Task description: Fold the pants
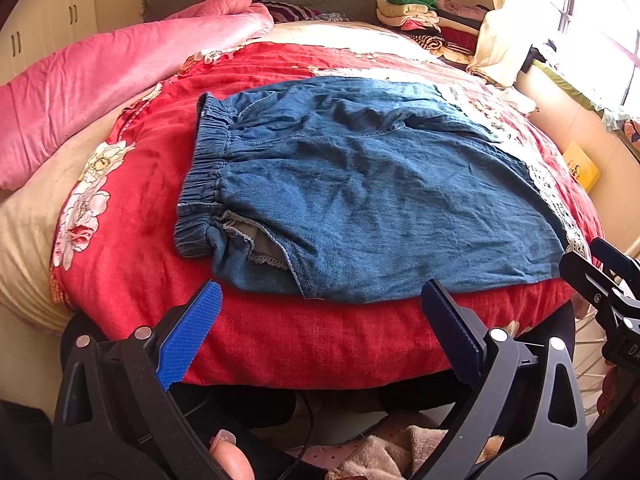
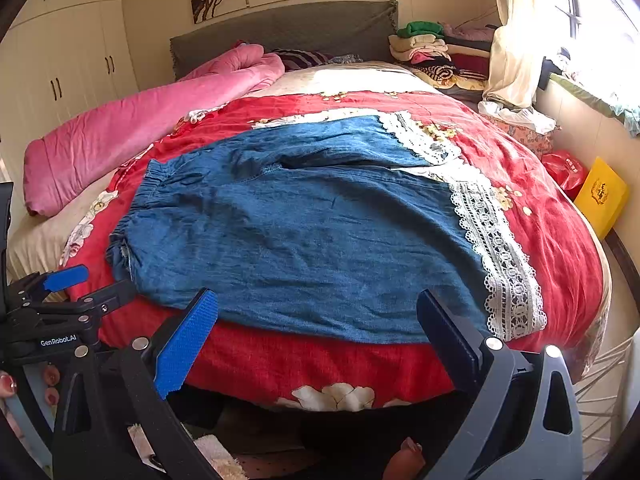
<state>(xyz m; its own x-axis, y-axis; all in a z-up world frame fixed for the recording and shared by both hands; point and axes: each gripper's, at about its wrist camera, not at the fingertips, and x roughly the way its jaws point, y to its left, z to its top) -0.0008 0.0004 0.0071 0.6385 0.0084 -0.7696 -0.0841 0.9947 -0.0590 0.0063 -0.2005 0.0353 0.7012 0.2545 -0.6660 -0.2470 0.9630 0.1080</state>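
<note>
1. The blue denim pants with an elastic gathered waistband and white lace hem trim (image 1: 360, 200) lie spread flat on the red floral quilted bedspread (image 1: 300, 344), near its front edge. The waistband (image 1: 200, 176) sits at about 9 o'clock of the garment and the lace-trimmed hems (image 2: 500, 256) at about 3 o'clock.

2. The step in hand looks like the approach before a first fold: no crosswise fold shows yet. One leg seems to lie beside or partly over the other, with a seam ridge running along the far half, though I cannot tell how the layers stack.

3. The left gripper (image 1: 320, 332), with blue ribbed pads on black tongs, hangs at 6 o'clock just off the near edge of the pants, jaws spread wide and holding nothing.

4. The right gripper (image 2: 316, 336) is likewise spread wide and empty, poised near the hem end at 6 o'clock in its own view.

5. The next move probably calls for pinching the near edge at two spots, waistband side and hem side, then carrying cloth over evenly.

6. The fabric looks soft, thin and lightly wrinkled; an inside-out pocket lining (image 1: 256, 240) peeks out near the waistband and may need tucking.
</note>
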